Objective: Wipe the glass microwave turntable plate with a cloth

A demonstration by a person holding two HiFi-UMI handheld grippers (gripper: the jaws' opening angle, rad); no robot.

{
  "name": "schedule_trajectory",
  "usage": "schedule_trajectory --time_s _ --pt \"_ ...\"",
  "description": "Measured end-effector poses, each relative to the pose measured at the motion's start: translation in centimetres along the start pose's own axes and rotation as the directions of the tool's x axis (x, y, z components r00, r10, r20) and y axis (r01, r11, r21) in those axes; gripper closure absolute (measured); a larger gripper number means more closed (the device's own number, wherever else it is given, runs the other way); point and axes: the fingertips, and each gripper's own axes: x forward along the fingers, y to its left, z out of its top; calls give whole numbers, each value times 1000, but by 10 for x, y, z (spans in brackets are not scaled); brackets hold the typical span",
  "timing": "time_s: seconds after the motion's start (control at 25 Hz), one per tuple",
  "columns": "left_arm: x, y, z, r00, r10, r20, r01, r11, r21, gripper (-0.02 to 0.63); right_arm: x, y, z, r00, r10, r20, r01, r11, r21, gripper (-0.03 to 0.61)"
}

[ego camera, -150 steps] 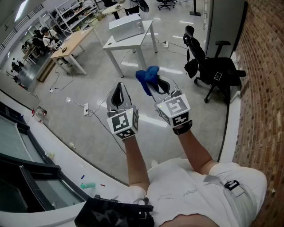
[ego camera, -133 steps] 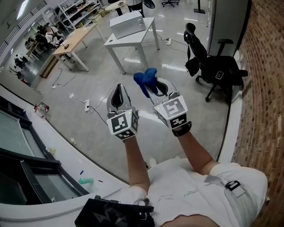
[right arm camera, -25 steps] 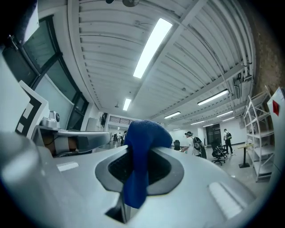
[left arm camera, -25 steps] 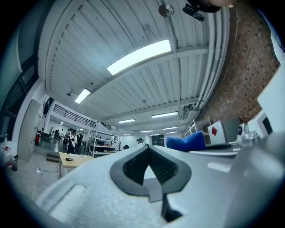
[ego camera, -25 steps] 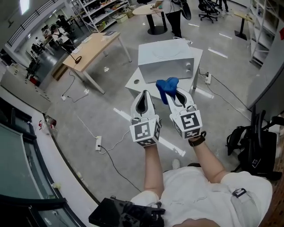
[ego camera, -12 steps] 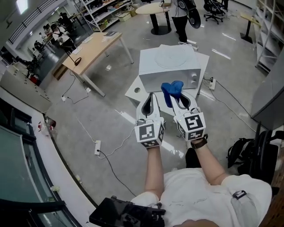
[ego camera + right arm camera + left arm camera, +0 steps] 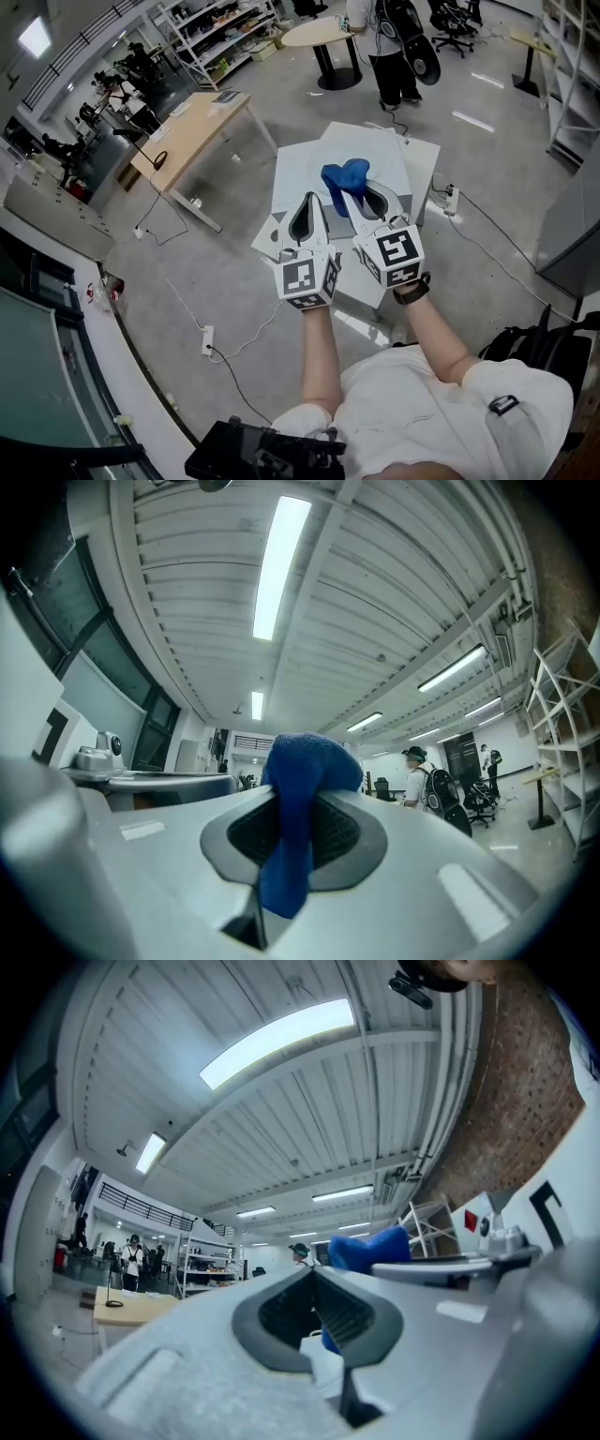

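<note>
Item: cloth (image 7: 344, 176), blue, bunched. It is sitting clamped between the jaws of the right gripper (image 7: 356, 192). One fold is rising above the jaw tips and a tail is hanging down between the pads in the right gripper view.

In the head view the cloth is hovering over the top of a white microwave (image 7: 292, 173). A faint round outline is showing on that top. Whether this is the glass plate cannot be told.

The left gripper (image 7: 309, 200) is carrying nothing, and its jaws are pressed together.

Pose: both bare forearms are reaching forward from a white shirt. The grippers are riding side by side, near each other, with the jaws pointing away from the body and over the microwave. The right wrist is wearing a dark band (image 7: 410, 286).

Views compared:
- The head view alone is showing the microwave, its white table (image 7: 427, 161), the grey floor, a wooden desk (image 7: 192, 127) and a standing person with a backpack (image 7: 398, 37).
- The gripper views are tilting upward instead, showing ribbed ceiling and strip lights.
- The left gripper view is catching the cloth beyond its own jaws.
</note>
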Motion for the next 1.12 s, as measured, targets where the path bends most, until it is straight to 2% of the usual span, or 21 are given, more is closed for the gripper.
schedule_trajectory --time_s 0.12,0.28,0.44,0.56,0.64,0.84,0.96,1.12 --pt "24 -1 -3 1000 21 -1 -21 1000 -1 612 15 -25 -8 999 26 -27 -26 1000 4 526" --pt "48 -2 -11 998 52 -32 -52 999 5 612 33 -46 -17 993 111 -49 -108 992 61 528" --pt "68 8 -32 993 83 -81 -82 996 21 612 50 -47 -39 977 199 -78 -192 978 86 525" --pt "82 16 -41 991 97 -87 -94 995 39 612 64 -47 -48 968 238 -85 -231 969 88 525" --pt "92 17 -46 992 88 -88 -84 996 42 612 73 -54 -50 970 232 -77 -224 970 95 525" --pt "119 19 -52 999 1 -42 2 998 67 612 99 -82 -57 983 170 -74 -162 981 108 524" --pt "136 35 -59 999 5 -39 -3 998 62 612 118 -93 -65 983 156 -92 -146 984 104 524" --pt "156 64 -64 997 44 -59 -42 999 29 612 138 -95 -72 976 176 -127 -171 984 55 520"
